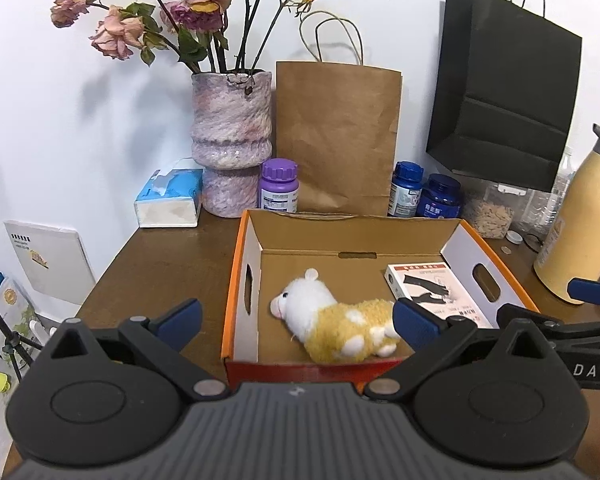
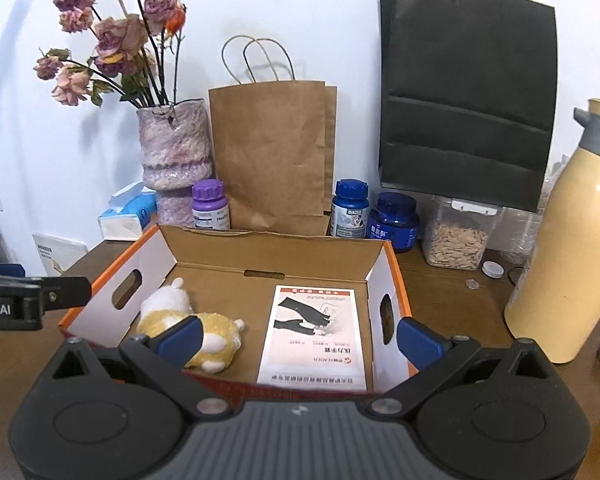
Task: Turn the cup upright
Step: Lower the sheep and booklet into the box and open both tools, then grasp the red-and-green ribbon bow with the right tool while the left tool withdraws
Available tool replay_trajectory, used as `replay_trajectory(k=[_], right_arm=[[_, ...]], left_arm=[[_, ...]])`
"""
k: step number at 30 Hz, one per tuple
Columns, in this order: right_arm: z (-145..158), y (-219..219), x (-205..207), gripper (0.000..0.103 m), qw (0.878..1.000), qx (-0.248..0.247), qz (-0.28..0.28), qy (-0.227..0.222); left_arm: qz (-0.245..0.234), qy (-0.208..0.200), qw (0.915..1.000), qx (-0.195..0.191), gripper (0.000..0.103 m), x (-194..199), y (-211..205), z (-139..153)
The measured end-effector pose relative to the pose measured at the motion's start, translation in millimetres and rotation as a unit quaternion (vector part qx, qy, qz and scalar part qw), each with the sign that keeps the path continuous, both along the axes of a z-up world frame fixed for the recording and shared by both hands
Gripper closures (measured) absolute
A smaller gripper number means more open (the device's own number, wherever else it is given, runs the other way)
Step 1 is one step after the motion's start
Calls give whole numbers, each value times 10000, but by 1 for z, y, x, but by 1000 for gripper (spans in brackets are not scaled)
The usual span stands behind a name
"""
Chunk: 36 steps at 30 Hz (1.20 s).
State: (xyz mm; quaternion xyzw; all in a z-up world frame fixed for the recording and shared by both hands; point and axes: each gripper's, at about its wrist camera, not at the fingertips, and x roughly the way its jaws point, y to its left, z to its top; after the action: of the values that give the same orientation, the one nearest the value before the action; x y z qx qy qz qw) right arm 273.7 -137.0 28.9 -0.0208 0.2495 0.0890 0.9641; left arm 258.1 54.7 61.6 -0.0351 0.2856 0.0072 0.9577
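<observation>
Brown tabletop (image 1: 160, 264) carries an open cardboard box (image 2: 268, 252). No cup shows in either view. Left gripper (image 1: 296, 316) and right gripper (image 2: 300, 338) hover level above the box's near edge, jaws wide apart, empty.

Left tongs (image 1: 298, 318) and right tongs (image 2: 300, 338) both gape wide, empty.

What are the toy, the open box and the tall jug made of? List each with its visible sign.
Toy: plush fabric, with fuzzy white and yellow pile.
Open box: corrugated cardboard, matte brown inside with folded flaps.
Tall jug: smooth cream shell, probably painted metal or plastic; grey top looks plastic.
</observation>
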Motion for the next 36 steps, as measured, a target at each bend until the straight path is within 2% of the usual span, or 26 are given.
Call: replay_trajectory(k=[16, 24, 36], right_arm=[[-1, -10, -92, 0, 9995, -29, 148, -284], [-12, -16, -136, 0, 9993, -48, 194, -312], [-27, -18, -181, 0, 9992, -70, 253, -307]], left_arm=[[-65, -265, 9996, 13, 0, -84, -3, 6], [-149, -268, 9995, -48, 0, -120, -1, -2], [-329, -475, 9982, 158, 0, -171, -10, -17]])
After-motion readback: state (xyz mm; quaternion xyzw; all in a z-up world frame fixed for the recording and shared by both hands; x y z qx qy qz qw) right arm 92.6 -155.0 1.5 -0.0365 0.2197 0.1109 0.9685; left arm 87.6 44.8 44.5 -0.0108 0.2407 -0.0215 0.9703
